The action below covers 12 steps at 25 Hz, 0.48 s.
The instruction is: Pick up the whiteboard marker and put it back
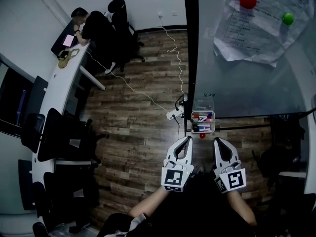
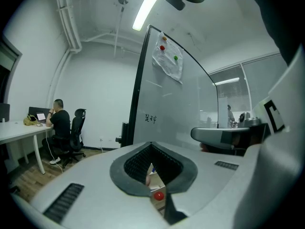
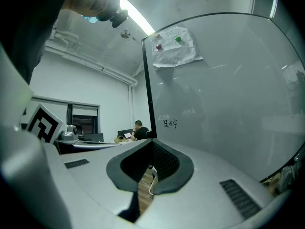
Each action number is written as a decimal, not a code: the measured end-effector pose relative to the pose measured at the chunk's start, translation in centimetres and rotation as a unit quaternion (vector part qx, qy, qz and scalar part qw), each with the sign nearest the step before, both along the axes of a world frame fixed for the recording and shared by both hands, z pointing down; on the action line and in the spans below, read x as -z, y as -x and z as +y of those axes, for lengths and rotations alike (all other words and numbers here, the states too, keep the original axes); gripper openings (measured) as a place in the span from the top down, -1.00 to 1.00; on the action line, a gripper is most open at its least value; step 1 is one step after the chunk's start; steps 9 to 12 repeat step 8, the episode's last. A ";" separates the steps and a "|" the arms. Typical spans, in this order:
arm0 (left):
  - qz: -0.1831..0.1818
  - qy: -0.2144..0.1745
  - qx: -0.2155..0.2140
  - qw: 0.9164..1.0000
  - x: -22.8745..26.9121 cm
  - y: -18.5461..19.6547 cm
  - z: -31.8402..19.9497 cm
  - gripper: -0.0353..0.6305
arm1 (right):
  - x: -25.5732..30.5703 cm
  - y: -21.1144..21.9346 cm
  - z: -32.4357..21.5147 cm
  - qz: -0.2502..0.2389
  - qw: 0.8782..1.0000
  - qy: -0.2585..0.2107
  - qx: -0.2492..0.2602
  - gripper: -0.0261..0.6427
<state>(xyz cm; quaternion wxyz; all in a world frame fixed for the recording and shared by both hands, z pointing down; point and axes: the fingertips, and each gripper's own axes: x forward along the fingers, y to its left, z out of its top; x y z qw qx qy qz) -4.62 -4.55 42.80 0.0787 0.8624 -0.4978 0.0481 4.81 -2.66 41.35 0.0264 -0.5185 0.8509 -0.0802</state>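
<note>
Whiteboard marker (image 1: 201, 129) lies among others in the tray (image 1: 192, 123) on the whiteboard (image 1: 247, 83), just beyond the left gripper (image 1: 188, 140) and right gripper (image 1: 217, 142), both closed and empty, so one should open first, then clamp squarely across the barrel.

Markers (image 1: 202, 116) in tray (image 1: 193, 124) at whiteboard's (image 1: 247, 78) lower edge, desk (image 1: 61, 80) far left

Unreadable handwriting (image 3: 169, 123) on whiteboard (image 3: 228, 89)
</note>
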 end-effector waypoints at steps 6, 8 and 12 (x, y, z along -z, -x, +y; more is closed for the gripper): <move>0.006 0.001 0.000 1.000 0.3 0.1 0.1 0.87 | -0.5 -0.3 0.5 0.009 1.000 0.008 -0.001 0.88; 0.007 0.003 0.001 1.000 0.3 0.2 0.1 0.87 | -0.6 -0.3 0.6 0.006 1.000 0.012 -0.004 0.88; 0.007 0.003 0.001 1.000 0.3 0.2 0.1 0.87 | -0.6 -0.3 0.6 0.006 1.000 0.012 -0.004 0.88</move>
